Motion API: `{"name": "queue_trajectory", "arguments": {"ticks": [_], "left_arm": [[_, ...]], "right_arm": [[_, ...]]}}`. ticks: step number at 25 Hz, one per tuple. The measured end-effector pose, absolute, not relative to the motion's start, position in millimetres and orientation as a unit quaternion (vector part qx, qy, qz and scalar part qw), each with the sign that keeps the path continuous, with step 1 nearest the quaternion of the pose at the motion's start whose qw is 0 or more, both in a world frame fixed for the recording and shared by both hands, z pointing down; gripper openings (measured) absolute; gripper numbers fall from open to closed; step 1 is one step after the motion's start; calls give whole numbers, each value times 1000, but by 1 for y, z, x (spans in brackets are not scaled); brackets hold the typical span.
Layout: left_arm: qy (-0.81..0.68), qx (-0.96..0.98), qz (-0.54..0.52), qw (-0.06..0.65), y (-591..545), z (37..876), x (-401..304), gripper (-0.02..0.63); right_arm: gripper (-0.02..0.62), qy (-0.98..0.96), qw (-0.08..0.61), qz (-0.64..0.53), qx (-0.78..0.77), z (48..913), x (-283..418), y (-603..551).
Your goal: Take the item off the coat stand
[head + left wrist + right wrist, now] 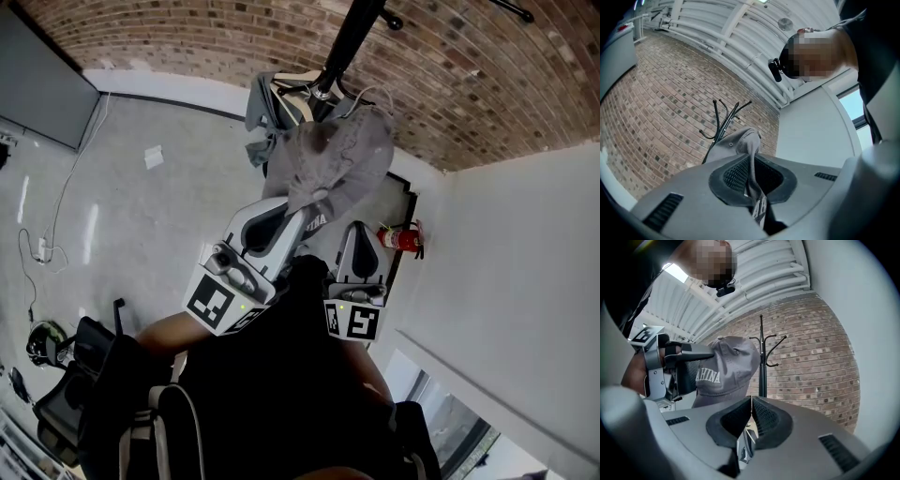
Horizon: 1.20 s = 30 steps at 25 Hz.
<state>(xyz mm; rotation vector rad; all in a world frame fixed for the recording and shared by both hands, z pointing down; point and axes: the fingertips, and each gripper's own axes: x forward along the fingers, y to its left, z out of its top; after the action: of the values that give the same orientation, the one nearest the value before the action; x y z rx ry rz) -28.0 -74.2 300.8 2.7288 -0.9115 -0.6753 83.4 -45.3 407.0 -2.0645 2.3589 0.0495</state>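
Note:
A grey cap [333,159] with white lettering hangs from my left gripper [305,217], which is shut on its fabric. In the left gripper view a fold of the cap [743,140] is pinched between the pads, near the gripper's [751,161] tips. The black coat stand [347,42] rises behind it, its hooks [723,117] bare. Seen from the right gripper view, the cap [729,369] hangs left of the stand [762,362] and apart from it, held by the left gripper [679,366]. My right gripper [359,253] sits beside the left, its jaws [751,411] shut on nothing.
More grey cloth [267,117] sits low by the stand's pole. A brick wall [187,42] runs behind, and a white wall [525,262] stands to the right. A red fire extinguisher [401,238] stands on the floor. Cables [42,248] and a chair [70,375] are at the left.

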Motion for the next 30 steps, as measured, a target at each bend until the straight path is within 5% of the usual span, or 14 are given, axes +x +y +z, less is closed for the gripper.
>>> {"name": "queue_trajectory", "arguments": {"ticks": [30], "left_arm": [[-338,921,-141,134,-83,423,-54,32]], "right_arm": [[20,775,-23,19,-631,413,39,-55]]}}
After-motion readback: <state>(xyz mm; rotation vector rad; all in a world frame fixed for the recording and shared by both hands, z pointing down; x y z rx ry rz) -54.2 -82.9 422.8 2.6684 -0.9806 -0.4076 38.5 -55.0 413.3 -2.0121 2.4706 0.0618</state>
